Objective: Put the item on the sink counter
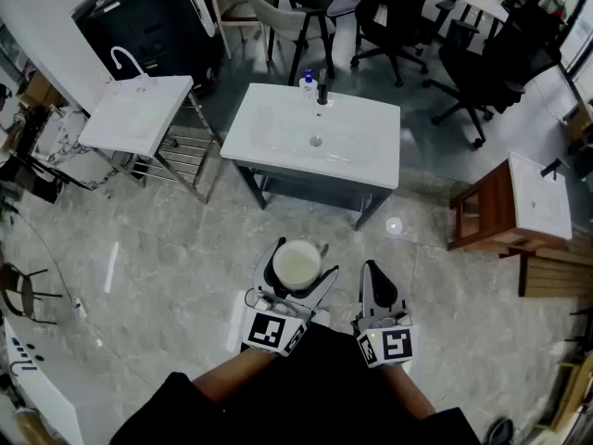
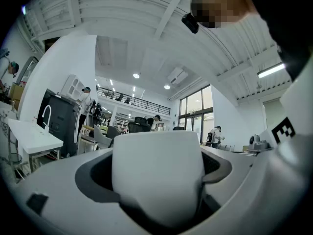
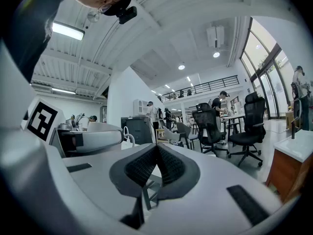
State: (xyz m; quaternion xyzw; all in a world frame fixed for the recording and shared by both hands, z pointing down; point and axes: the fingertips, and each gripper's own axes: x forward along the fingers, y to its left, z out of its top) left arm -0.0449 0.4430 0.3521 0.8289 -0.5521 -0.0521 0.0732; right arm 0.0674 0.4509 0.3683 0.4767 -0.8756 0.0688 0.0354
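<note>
L gripper [image 1: 297,267], jaws wide, grips round white ceramic cup [image 1: 296,261], well short of white rectangular sink counter [image 1: 371,133] straight ahead; R gripper [image 1: 372,272] pinched together, empty.

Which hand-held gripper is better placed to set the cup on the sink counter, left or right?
Left. The left hand-held gripper holds the white cup, facing the sink counter ahead; the right hand-held gripper is shut and empty.
</note>
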